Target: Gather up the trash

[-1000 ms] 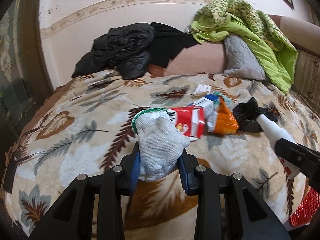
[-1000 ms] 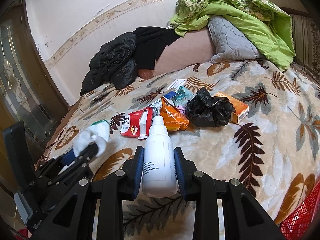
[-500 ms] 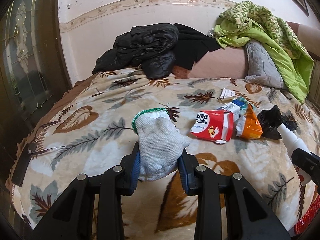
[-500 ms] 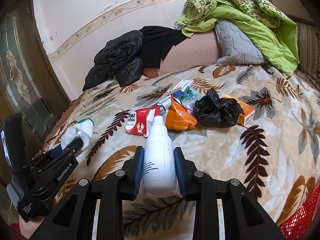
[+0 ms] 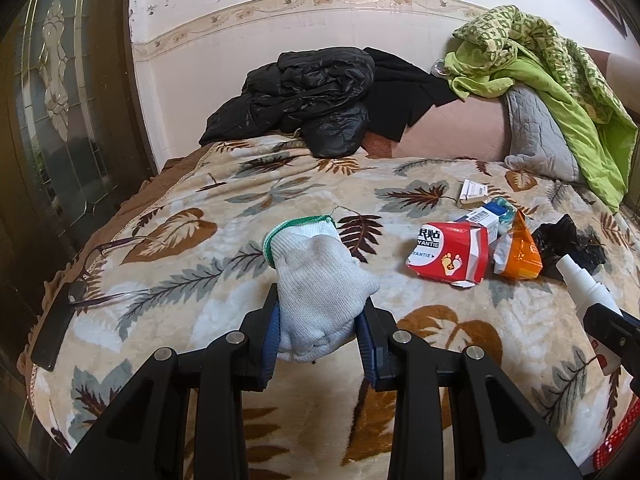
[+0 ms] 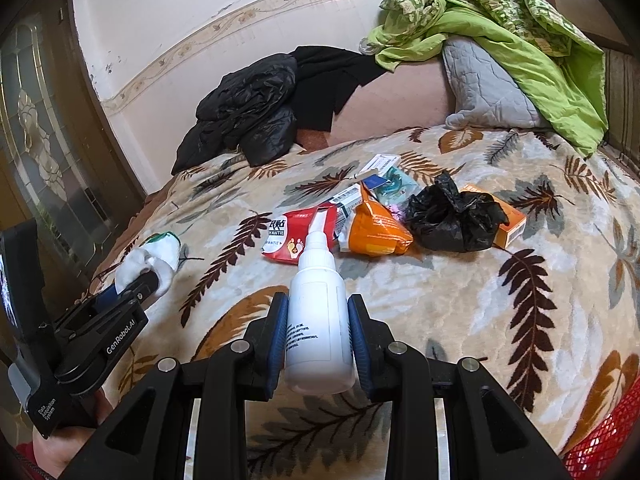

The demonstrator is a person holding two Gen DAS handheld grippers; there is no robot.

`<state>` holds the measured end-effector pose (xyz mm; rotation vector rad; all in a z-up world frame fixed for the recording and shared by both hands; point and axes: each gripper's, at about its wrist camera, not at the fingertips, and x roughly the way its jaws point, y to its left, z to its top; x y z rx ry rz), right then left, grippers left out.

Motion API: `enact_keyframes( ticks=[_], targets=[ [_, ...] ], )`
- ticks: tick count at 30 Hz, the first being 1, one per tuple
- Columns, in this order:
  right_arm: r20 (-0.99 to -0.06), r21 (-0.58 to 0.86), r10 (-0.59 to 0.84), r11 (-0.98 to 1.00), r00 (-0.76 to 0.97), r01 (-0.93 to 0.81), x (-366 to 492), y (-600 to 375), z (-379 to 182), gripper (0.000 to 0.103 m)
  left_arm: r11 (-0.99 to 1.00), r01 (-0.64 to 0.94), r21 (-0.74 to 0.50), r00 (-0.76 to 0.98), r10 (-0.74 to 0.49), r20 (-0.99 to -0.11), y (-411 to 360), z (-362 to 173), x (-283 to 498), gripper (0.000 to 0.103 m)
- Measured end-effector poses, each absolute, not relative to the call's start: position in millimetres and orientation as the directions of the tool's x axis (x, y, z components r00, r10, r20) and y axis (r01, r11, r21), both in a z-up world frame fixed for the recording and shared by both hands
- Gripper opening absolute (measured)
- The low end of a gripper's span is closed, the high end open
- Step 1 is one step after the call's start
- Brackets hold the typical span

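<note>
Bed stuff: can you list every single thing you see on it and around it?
glove: 1, white, in left gripper
spray bottle: 1, white, in right gripper
red packet: 1, mid-blanket
orange pouch: 1, right of packet
black plastic bag: 1, right of pouch
orange box: 1, behind bag
eyeglasses: 1, blanket's left edge
black jacket: 1, far end
grey pillow: 1, under green quilt
red basket: 1, bottom right
left gripper: 1, black
right gripper: 1, black
</note>
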<state>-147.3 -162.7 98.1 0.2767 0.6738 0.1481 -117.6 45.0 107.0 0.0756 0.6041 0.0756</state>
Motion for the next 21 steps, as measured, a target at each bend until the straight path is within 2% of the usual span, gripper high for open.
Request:
enact_keyframes(
  ticks=[21],
  targets=[
    [-0.597,0.296,0.230,0.954,0.769,-0.055,-144.6,-154.1,95.5,0.033,0.993,-0.063,0.099,0.823,0.108,-0.558,54.5,107.6,-120.0,0.033]
  ],
)
